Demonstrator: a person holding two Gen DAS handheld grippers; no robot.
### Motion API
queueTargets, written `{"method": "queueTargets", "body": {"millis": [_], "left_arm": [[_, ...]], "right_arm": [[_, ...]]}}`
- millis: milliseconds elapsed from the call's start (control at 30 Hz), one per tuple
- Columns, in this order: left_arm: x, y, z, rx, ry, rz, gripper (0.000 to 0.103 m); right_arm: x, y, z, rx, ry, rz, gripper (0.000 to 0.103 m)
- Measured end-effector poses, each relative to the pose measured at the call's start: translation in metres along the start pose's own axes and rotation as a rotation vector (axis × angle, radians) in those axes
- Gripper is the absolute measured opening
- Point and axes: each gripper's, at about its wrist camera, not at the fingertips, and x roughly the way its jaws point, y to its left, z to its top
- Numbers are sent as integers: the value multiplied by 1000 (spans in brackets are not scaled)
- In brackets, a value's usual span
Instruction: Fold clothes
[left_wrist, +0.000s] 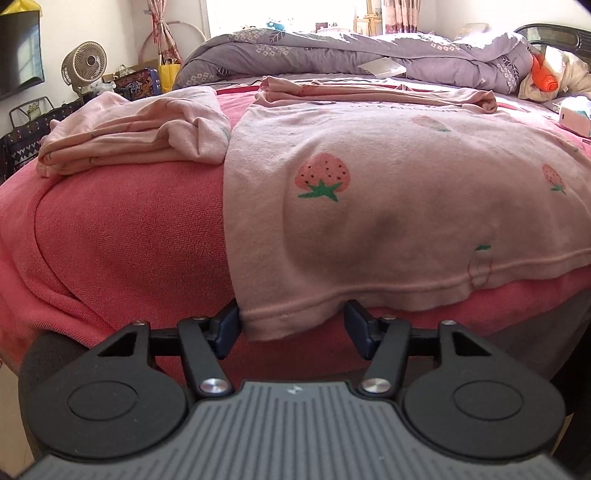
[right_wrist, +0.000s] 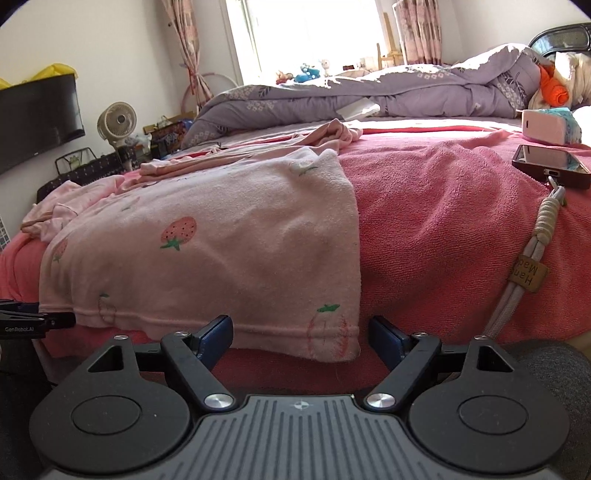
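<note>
At the near edge of the bed, on the red towel blanket (left_wrist: 122, 236), lies the pink strawberry-print garment (left_wrist: 369, 177) you are working on, spread flat with its hem hanging just over the edge toward you. Your left gripper (left_wrist: 291, 326) straddles the hem's left corner: the fabric sits between the jaws, one blue pad at its edge, the other standing clear, so nothing is pinched yet. Your right gripper (right_wrist: 301, 338) frames the hem's right corner the same way, jaws apart and not pressing. Judging by the layout, the sleeves look already turned in across the far end, where a rumpled band of pink cloth lies, so what remains is probably the lengthwise fold: clamp both corners and carry the hem up toward the neckline. Beside it, on the left, a second pink garment (left_wrist: 140, 129) sits loosely folded, seemingly finished. The cloth looks soft, thin and slightly napped, with shallow wrinkles and a stitched hem line.
</note>
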Motion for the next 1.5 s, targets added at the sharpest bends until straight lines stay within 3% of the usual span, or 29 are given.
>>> {"method": "queueTargets", "body": {"millis": [100,267,367,433,600,700,733,800,900,1033,1200,1500], "left_arm": [[-8,7,4,-52,-19,-7,61],[-20,17,10,-98,-53,-29,60],[-15,17,9,-98,-25,-33,49],[-11,17,9,-109,-6,-48,43],[-10,23,11,-145,9,-101,39],[-5,38,12,-236,35,-86,57],[-3,46,12,-281,51,-83,69],[3,56,9,-359,74,-117,72],[8,65,10,-419,89,-203,59],[4,54,15,-355,71,-239,14],[-26,42,23,-262,-7,-198,10],[-73,60,82,-221,-236,-227,11]], "right_arm": [[-4,-4,3,51,7,28,66],[-10,-10,9,128,22,60,24],[-11,-10,10,134,27,47,15],[-13,-9,11,131,28,46,13],[-15,-9,10,139,28,45,13],[-16,-10,9,150,24,53,13],[-15,-10,9,153,23,58,13],[-14,-10,10,158,21,69,13],[-13,-9,11,161,18,85,13],[-13,-2,15,149,19,84,13],[-24,1,22,151,-10,65,11],[-68,3,68,126,-192,74,10]]}}
